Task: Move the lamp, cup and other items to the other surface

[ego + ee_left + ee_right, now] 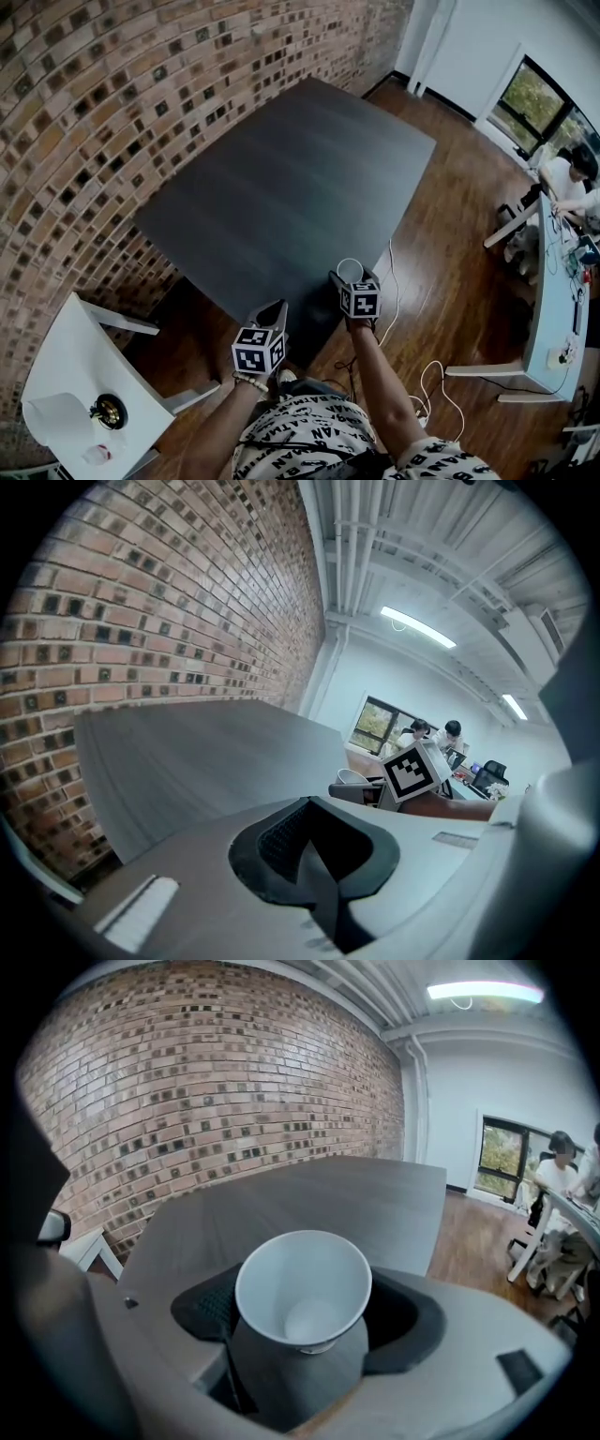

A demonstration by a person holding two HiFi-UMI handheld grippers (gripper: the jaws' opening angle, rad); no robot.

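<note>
A white paper cup (350,270) (302,1288) stands upright on the dark table (291,178) at its near edge. My right gripper (354,277) (307,1309) is open around it, one dark pad (202,1309) on each side, and no squeeze shows on the round rim. My left gripper (273,312) (314,855) is shut and empty, hovering just off the table's near edge to the left; from its view the cup (352,777) shows beside the right gripper's marker cube. The lamp (109,411) sits on the white side table (66,347) at the lower left.
A sheet of paper (52,417) and a small item (97,455) share the side table. A brick wall (84,122) runs along the left. White cables (389,300) lie on the wood floor. People sit at a white desk (558,291) on the right.
</note>
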